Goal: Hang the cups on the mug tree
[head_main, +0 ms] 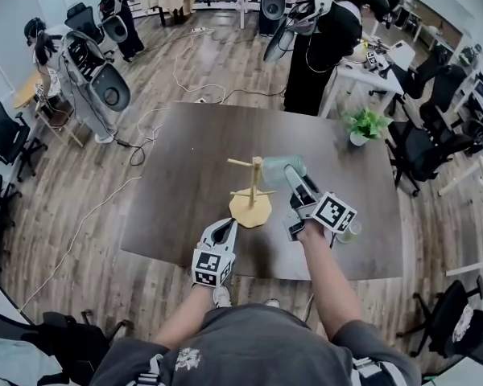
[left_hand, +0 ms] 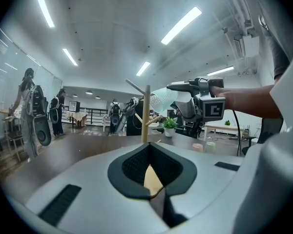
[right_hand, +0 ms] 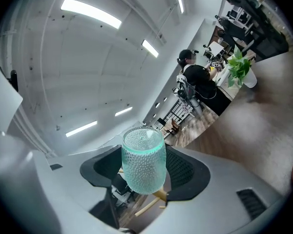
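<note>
Overhead, saw a broad dark brown table [head_main: 177,159], matte and rectangular. Noted a wooden mug tree [head_main: 253,190] upright toward its near edge: slim round post, thin pegs angled upward, flat pale base with cut corners.

Found the right gripper [head_main: 295,179] clenched on a green cup [right_hand: 143,162], jaws set wide against its sides, cup poking out past the tips. Placed that cup in the air just right of the post's top, at peg height and roughly level. Could not tell whether touching a peg.

Found the left gripper [head_main: 227,225] low at the base's near edge, jaws drawn in to a narrow wedge, tips all but meeting, pale wood showing through the slit. Saw nothing clamped there.

Picked out a small potted plant [head_main: 365,125] in a white pot toward the far right corner.

Read the held cup's make only in the right gripper view: clear green glass, dimpled all over, round and straight-sided.

Caught in the left gripper view the tree side-on, plus a pink cup [left_hand: 198,147] just beside a pale green cup [left_hand: 211,146] on the table beyond. From overhead made out only the pale green one, near the right gripper's rear.
</note>
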